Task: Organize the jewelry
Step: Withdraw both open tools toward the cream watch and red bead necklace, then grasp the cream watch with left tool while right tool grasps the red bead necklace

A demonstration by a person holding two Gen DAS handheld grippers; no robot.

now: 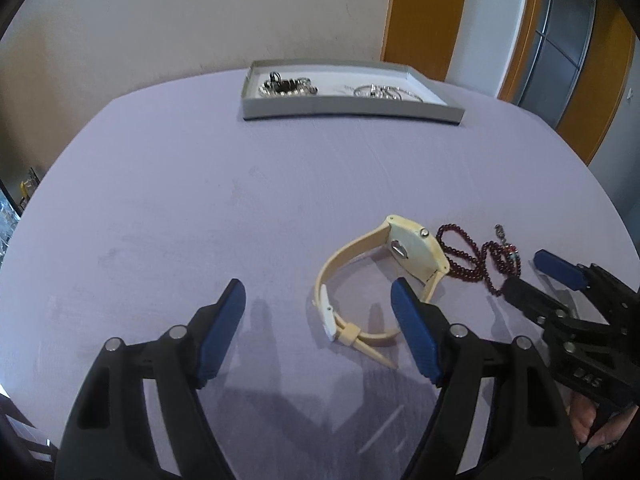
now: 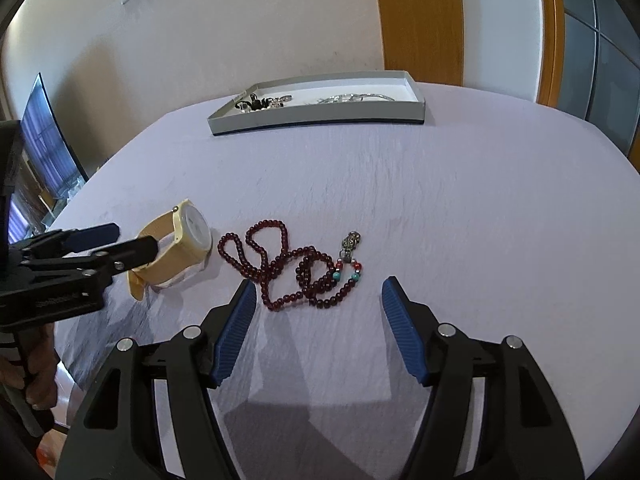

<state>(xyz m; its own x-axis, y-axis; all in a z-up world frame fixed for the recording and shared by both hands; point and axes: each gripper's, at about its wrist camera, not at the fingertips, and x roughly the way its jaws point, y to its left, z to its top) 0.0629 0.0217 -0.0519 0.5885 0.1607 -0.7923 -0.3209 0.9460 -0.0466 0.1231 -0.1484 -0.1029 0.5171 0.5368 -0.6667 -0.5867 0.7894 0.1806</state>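
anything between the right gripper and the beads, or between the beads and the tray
Nothing visible. The right gripper stands open just short of the beads, and only bare tablecloth lies between the beads and the tray.

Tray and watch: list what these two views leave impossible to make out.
- Tray contents: in both views too small and far to tell the silver pieces apart; the near wall hides their lower parts.
- Watch dial: blurred and glared in the right wrist view; the left wrist view shows only its back.
- Watch strap: in the right wrist view the left claw covers part of it.
- Bead necklace: its near end is hidden behind the right claw in the left wrist view.
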